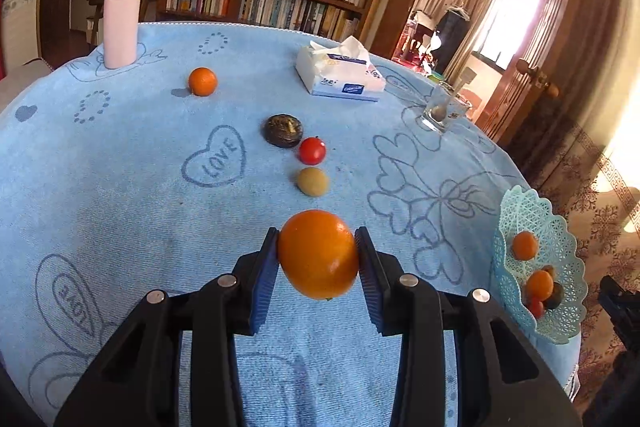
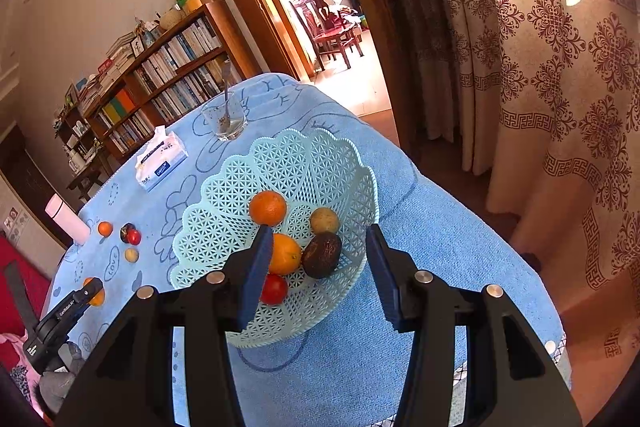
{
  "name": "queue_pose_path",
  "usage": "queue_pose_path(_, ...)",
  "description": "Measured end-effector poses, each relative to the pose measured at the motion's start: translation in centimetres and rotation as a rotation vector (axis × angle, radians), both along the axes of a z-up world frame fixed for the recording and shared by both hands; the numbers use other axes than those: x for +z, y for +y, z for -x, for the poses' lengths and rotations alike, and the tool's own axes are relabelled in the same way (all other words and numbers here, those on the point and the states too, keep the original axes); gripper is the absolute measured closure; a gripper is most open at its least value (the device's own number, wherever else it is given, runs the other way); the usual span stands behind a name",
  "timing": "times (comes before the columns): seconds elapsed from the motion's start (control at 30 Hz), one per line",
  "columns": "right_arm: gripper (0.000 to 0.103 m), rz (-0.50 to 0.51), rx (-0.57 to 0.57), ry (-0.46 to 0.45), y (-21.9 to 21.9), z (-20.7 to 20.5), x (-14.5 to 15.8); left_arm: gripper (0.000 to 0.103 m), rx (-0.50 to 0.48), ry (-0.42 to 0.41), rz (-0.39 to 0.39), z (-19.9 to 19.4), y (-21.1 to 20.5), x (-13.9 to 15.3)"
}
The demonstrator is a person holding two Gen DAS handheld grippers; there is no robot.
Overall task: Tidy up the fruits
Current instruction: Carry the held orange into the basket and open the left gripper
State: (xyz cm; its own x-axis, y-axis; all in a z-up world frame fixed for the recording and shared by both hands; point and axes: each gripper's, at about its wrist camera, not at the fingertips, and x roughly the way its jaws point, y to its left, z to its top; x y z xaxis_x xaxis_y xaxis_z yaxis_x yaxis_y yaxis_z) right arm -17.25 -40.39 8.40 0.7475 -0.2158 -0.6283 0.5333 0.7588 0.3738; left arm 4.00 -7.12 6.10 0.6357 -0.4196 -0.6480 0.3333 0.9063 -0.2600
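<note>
My left gripper point(image 1: 318, 257) is shut on an orange point(image 1: 318, 254), held just above the blue cloth; it also shows as left gripper point(image 2: 94, 291) at the right wrist view's lower left. Beyond it lie a tan fruit point(image 1: 313, 181), a red tomato point(image 1: 312, 150), a dark brown fruit point(image 1: 283, 130) and a small orange point(image 1: 203, 81). The mint lattice basket point(image 1: 560, 251) stands at the table's right edge. My right gripper point(image 2: 316, 263) hovers open over the basket point(image 2: 224, 203), which holds two oranges point(image 2: 268, 207), a tan fruit point(image 2: 324, 220), a dark fruit point(image 2: 322, 254) and a tomato point(image 2: 274, 289).
A pink flask point(image 1: 121, 20), a tissue pack point(image 1: 340, 75) and a glass with a spoon point(image 1: 440, 109) stand toward the table's far side. A bookshelf lines the wall behind. The table's edge and patterned curtains point(image 2: 560, 87) lie right of the basket.
</note>
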Motion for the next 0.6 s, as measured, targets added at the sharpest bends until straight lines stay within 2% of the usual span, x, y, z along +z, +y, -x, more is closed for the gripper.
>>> queue_pose_path(0.2,0.053,-0.024,0.011,-0.019,-0.5,0.9,-0.5,0.064,-0.141,-0.028,-0.012,2.4,-6.4,1.3)
queue_pose_path(0.37,0.053,-0.003,0.011,-0.022,-0.8,1.5,-0.6,0.064,-0.231,-0.044,-0.025,3.8,-10.8,1.9)
queue_pose_path(0.43,0.05,0.009,0.011,-0.021,-0.8,1.7,-0.7,0.064,-0.269,-0.045,-0.029,4.2,-12.3,2.0)
queue_pose_path(0.47,0.044,0.016,0.008,-0.022,-0.8,1.8,-0.7,0.064,-0.287,-0.047,-0.031,4.5,-13.0,2.0)
queue_pose_path(0.6,0.043,0.057,0.008,-0.018,-0.6,2.0,-0.9,0.064,-0.348,-0.056,-0.045,5.5,-15.6,2.0)
